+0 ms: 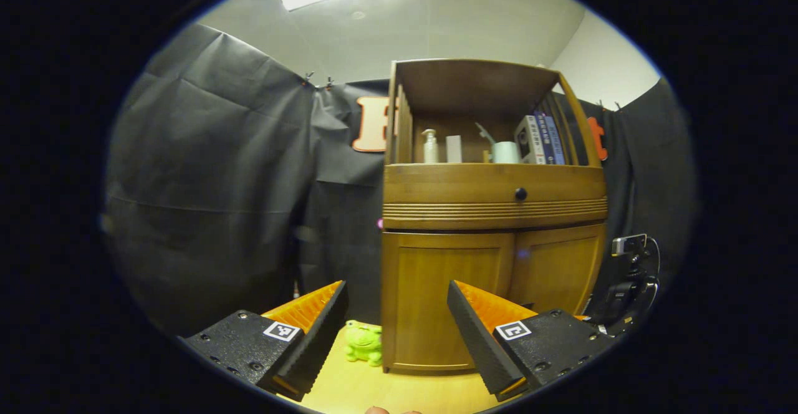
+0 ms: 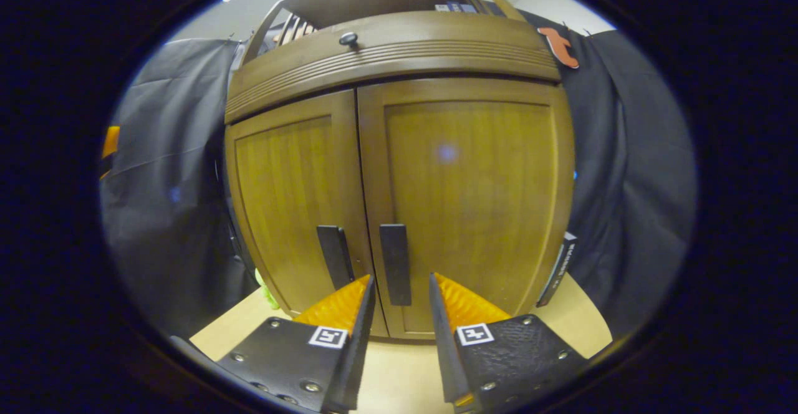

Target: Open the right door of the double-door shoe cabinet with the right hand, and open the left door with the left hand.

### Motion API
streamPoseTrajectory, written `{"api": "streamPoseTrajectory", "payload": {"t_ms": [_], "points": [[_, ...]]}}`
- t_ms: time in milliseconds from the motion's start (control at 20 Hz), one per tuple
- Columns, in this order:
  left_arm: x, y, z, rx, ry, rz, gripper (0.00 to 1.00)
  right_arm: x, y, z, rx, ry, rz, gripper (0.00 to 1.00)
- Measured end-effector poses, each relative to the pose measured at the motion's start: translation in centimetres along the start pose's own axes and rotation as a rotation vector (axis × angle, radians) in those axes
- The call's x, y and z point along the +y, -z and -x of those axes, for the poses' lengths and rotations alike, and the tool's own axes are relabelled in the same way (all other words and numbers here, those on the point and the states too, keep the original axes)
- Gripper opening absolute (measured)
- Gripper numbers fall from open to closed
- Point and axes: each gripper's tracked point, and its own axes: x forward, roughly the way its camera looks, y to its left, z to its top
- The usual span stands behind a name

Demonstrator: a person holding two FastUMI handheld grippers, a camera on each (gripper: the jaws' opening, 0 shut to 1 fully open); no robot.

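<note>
The shoe cabinet stands on a pale wooden table, with both of its doors closed. In the right gripper view the two doors fill the front: the left door and the right door meet at a centre seam, and each carries one dark vertical handle beside that seam, two handles in all, the left door handle and the right door handle. The right gripper hovers just in front of the right door handle, its two fingers parted narrowly to either side of the bar without pressing on it.

Above the doors runs one drawer band with a single round knob. The open shelf on top holds one pump bottle, one pale box, one white roll and a few upright books.

In the left gripper view the left gripper hangs well back from the cabinet, fingers spread wide with nothing between them. One green frog toy sits on the table by the cabinet's left bottom corner. A slim dark box leans against the cabinet's right side.
</note>
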Motion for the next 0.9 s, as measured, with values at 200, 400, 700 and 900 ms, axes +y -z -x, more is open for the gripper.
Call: {"api": "streamPoseTrajectory", "payload": {"t_ms": [200, 400, 700, 900], "points": [[5.0, 0.4, 0.9, 0.017, -0.126, -0.009, 0.96, -0.3, 0.1, -4.7, 0.017, 0.034, 0.027, 0.53], [7.8, 1.9, 0.9, 0.053, -0.184, 0.008, 0.96, -0.3, 0.7, -7.7, 0.049, 0.088, 0.042, 0.57], [8.1, 3.3, -1.3, 0.085, -0.167, 0.035, 0.97, 0.1, 1.2, -9.0, 0.033, 0.150, 0.064, 0.33], [5.9, 3.8, -3.2, 0.094, -0.092, 0.042, 0.97, -0.1, 1.1, -7.8, 0.031, 0.175, 0.027, 0.28]]}}
